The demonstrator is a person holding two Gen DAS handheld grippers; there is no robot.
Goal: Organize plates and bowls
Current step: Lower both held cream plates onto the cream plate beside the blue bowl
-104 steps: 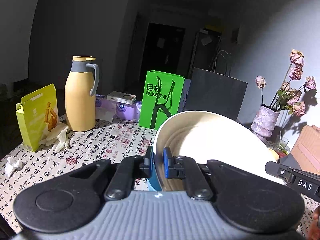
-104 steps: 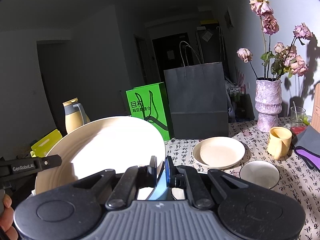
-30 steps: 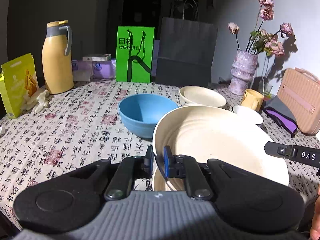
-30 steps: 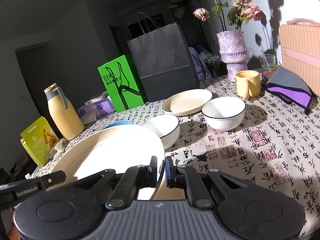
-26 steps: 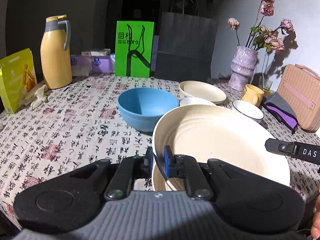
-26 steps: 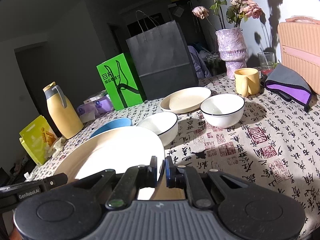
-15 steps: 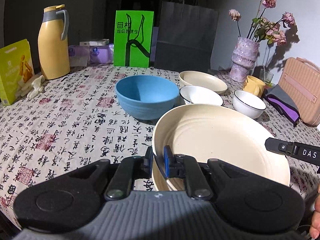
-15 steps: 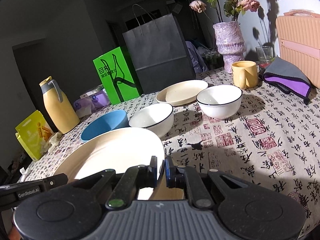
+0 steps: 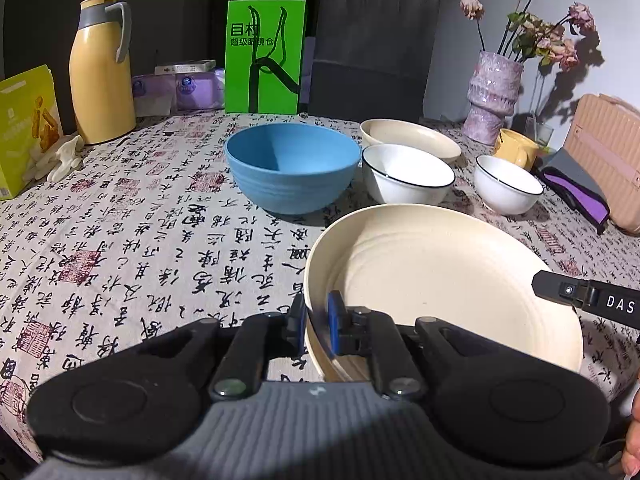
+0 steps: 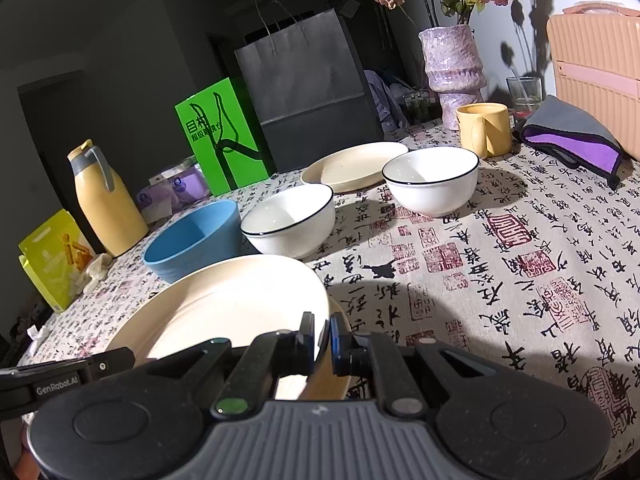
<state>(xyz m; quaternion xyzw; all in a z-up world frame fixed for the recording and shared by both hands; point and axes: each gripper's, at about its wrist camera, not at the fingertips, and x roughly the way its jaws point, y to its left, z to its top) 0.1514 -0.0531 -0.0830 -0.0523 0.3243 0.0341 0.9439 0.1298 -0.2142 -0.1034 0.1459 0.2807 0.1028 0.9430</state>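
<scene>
Because the big cream plate point(image 9: 440, 276) is wide, stiff and shallow, I carry it by its rim from two opposite sides, and it hangs low over the tabletop point(image 9: 132, 232), near the front edge, tilted a little; whether its underside already touches the cloth I cannot tell. On the left side my left tongs point(image 9: 314, 322) are clenched on the rim, one pad inside the lip and one outside. Beyond the plate stand the blue bowl point(image 9: 290, 164), then a white bowl point(image 9: 408, 178) just beside it, a smaller cream plate point(image 9: 410, 138) behind, and another white bowl point(image 9: 508, 184) further right. On the plate's right side my right tongs point(image 10: 320, 338) are likewise clamped on the rim. I judge the plate light for its size but smooth and slick at the lip, and likely to chip if dropped, so a thin pinch on each edge could slip; both grips should let go only once it rests flat.
</scene>
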